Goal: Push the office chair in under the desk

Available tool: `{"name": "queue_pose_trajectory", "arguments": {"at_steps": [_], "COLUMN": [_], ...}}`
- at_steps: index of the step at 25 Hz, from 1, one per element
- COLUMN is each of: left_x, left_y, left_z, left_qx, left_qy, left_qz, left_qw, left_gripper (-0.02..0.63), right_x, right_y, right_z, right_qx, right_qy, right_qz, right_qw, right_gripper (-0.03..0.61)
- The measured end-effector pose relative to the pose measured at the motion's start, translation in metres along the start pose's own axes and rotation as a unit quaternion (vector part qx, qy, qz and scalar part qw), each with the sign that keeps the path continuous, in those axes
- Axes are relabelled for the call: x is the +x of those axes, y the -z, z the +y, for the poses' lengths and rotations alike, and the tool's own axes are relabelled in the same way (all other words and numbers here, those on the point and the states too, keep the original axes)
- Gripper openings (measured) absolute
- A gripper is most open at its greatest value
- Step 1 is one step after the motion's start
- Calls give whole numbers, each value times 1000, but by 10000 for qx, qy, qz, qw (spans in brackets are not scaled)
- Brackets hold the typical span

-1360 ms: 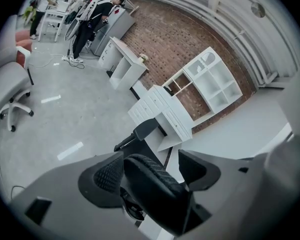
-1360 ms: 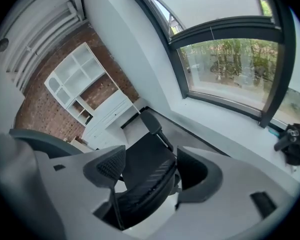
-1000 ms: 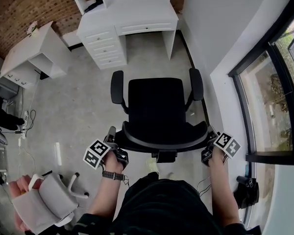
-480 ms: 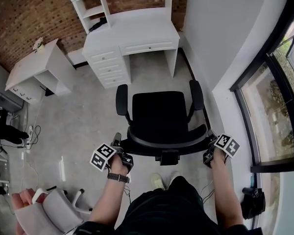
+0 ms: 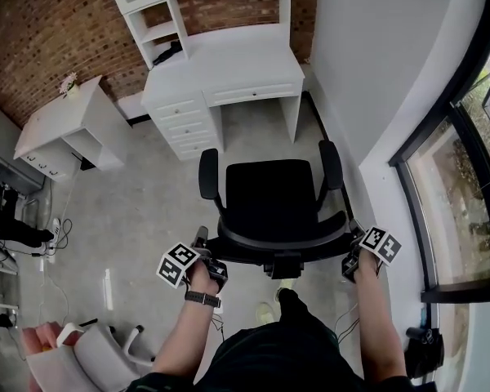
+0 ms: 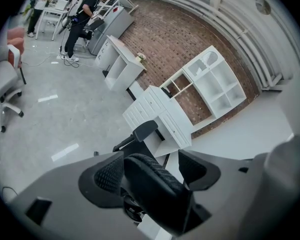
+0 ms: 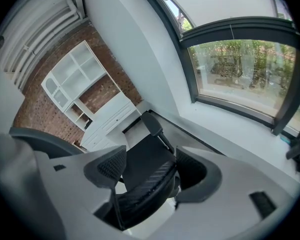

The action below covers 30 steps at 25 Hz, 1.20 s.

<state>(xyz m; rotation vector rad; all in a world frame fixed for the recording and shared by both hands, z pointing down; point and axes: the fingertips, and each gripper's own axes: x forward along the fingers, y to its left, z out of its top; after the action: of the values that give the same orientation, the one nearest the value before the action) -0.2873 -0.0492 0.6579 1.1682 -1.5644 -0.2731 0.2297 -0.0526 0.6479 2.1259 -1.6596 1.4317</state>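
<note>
- office chair (image 5: 271, 198): on the floor mid-scene, seat front facing far, toward the white table (image 5: 229, 60). Not yet under it; a strip of bare floor lies between the seat front and the table.
- left tool (image 5: 202, 239) is at the left end of the backrest (image 5: 282, 239), right tool (image 5: 353, 233) at its right end. Both are on the chair's near side, so the chair lies straight to the far side of both tools, with the table farther along the same line.
- left tool, left gripper view: jaws spread, backrest rim between them. The rim lies against one pad with a gap to the other, so not pinched, as far as I can judge.
- right tool, right gripper view: jaws spread too, backrest rim running between them. Reads as a straddle, not a clamp.
- key relation: the knee opening (image 5: 257, 125) sits between the drawer stack (image 5: 188, 121) on the left and the table leg (image 5: 292, 109) on the right. The chair's centre line looks roughly in line with it, maybe a touch to the right.
- push axis is near to far. The tools are about equally near the chair, one per side, so an even shove should roll it straight. More push from the right tool would likely swing the front left.
- risk, my judgement: the armrests (image 5: 210, 174) stick out wide and could catch the drawer stack or the leg. The wall (image 5: 367, 96) is just right of the chair, so there is little room that side.
</note>
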Motion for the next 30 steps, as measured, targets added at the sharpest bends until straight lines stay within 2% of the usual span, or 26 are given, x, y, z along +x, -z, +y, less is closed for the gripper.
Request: {"name": "queue_pose_trajectory", "arguments": {"at_steps": [13,30], "left_x": [55,130], "left_y": [-9,-53], "left_z": [-40,-79], "left_qx": [-88,-236], "left_qy": [-114,-205], "left_qz": [-153,-275], "left_qw": [9998,9991], "left_gripper": [328,322], "right_x": [67,151], "right_y": [-58,-114], "right_z": [21,77], "right_qx": [-275,-577], "right_qy": [-153,-400], "right_qz": [221,355], "right_qw": [9993,9969], "right_gripper": [282,290]}}
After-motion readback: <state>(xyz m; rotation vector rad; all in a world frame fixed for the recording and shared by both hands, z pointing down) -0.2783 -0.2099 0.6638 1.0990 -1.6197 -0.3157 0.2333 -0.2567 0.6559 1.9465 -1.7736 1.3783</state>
